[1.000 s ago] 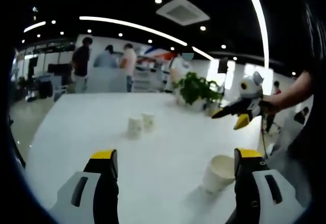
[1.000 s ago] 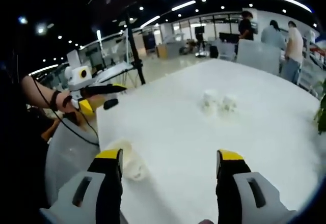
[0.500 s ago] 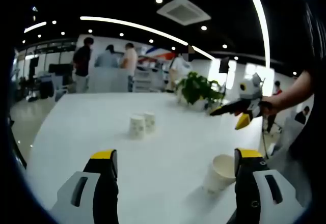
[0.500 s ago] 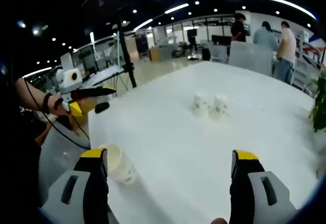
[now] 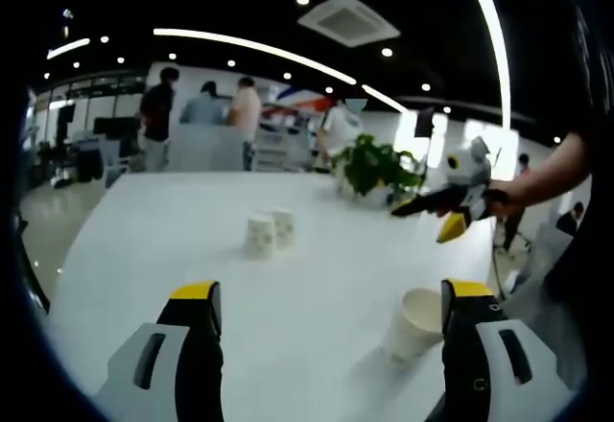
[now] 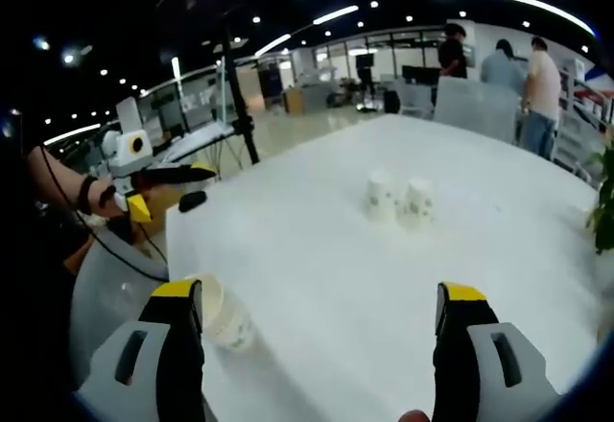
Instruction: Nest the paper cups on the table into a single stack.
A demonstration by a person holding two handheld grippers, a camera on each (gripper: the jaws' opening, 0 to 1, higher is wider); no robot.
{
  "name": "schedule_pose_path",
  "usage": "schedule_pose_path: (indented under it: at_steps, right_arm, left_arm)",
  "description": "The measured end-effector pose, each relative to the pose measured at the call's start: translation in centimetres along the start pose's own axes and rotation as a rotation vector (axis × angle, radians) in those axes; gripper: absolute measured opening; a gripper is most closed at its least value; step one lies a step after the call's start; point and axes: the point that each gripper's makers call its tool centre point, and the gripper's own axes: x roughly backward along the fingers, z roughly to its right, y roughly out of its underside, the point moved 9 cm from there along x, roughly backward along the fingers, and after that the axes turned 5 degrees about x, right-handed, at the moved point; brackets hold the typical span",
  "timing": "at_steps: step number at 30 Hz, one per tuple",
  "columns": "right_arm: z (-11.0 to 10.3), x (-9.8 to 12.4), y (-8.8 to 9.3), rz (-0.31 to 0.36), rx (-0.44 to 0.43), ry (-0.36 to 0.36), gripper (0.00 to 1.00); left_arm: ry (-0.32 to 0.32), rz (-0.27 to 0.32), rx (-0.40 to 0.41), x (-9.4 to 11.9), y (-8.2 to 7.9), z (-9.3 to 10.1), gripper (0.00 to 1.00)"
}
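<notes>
Three cups on the white bench point(image 5: 144, 249): one upright near cup point(image 5: 413, 324) right by the left claw point(image 5: 331, 345), plus a pair point(image 5: 269, 232) standing side by side, well apart from it mid-bench, looks like mouth-down. Compared with a second ago, barely anything changed, the views just shifted a bit and no cup moved, so I'd say stacking hasn't started. Both claws are wide and empty; the right claw point(image 6: 321, 345) has the near cup point(image 6: 221, 316) by its left jaw. A plant point(image 5: 374, 168) sits at the far edge and people stand beyond; nothing blocks the cups.
</notes>
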Motion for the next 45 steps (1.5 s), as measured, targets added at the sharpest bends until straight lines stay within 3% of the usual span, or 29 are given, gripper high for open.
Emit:
schedule_pose_path:
  at_steps: [19,24,40,45]
  right_arm:
    - [6.5,-4.0,-3.0,-0.022,0.079,0.032,0.99]
    - [7.6,-4.9,-3.4,-0.013,0.117,0.069,1.00]
    - [10.4,-8.1,-2.8,-0.052,0.105,0.065,0.98]
    - [11.8,-8.9,-3.6,-0.052,0.100,0.067,0.95]
  left_arm:
    - [-0.018,-0.004,0.034,-0.4,0.9,-0.3,0.94]
    - [-0.021,-0.001,0.033,-0.2,1.0,-0.4,0.94]
    - [-0.050,-0.008,0.041,-0.1,1.8,-0.8,0.93]
    - [-0.055,-0.011,0.044,-0.3,1.6,-1.1,0.93]
